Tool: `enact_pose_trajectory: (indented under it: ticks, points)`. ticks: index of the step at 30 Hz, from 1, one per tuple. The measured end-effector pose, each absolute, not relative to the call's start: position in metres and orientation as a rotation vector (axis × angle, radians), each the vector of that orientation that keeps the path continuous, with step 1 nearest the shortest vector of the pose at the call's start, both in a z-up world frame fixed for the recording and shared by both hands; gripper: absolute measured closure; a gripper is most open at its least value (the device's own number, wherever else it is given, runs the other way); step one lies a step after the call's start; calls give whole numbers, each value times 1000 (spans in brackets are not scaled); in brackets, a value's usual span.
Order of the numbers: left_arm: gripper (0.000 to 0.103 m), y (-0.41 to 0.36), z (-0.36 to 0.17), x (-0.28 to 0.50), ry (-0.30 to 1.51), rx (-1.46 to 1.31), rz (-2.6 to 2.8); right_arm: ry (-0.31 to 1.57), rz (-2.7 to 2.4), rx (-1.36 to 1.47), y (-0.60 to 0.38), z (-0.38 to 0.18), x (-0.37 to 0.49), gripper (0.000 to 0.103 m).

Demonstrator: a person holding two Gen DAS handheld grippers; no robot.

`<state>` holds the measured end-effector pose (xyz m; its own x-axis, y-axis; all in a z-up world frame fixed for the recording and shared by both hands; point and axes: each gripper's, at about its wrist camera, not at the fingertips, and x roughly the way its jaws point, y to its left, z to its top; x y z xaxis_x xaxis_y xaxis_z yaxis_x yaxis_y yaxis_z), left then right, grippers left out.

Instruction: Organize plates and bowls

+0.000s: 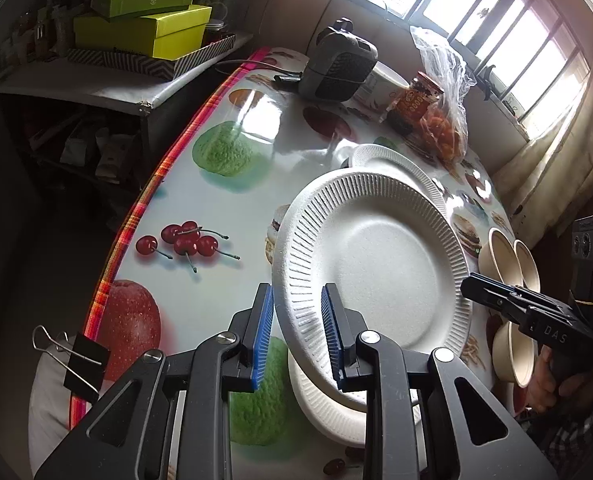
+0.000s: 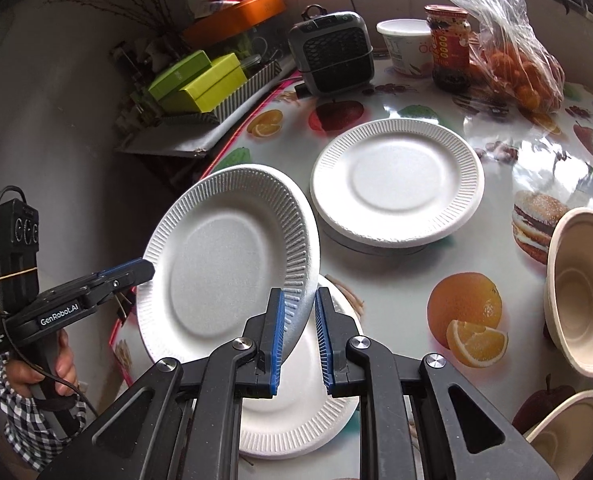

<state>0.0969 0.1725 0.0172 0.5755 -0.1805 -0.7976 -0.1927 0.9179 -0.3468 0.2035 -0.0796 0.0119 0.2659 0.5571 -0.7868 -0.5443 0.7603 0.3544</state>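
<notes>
Sunlit from far windows, a fruit-printed desk (image 2: 396,280) is carrying paper tableware. Both tools are clamping one tilted plate (image 2: 224,256) by opposite rim edges: left tool (image 1: 298,320), right tool (image 2: 299,322). It is hanging above a near plate (image 2: 296,420); another plate (image 2: 396,180) is lying farther off. Bowls (image 2: 580,292) are waiting unstacked at right, so most sorting seems left.

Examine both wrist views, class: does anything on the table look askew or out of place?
Yes. One white plate is lifted and tilted, held at opposite rim edges by the left gripper and right gripper, above another plate. A beige bowl lies tipped on its side near the table's edge.
</notes>
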Motion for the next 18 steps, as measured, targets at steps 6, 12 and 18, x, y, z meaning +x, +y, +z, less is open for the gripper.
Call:
enact_pose_trajectory:
  ticks: [6, 12, 18]
  points:
    - [77, 164, 11, 91, 980, -414, -3, 1084, 731, 25, -91, 4, 192, 88]
    - [77, 155, 5, 85, 998, -400, -12, 1103, 725, 16, -100, -4, 181, 88]
    - [77, 146, -8, 83, 1033, -395, -21, 1125, 704, 13, -107, -14, 177, 87]
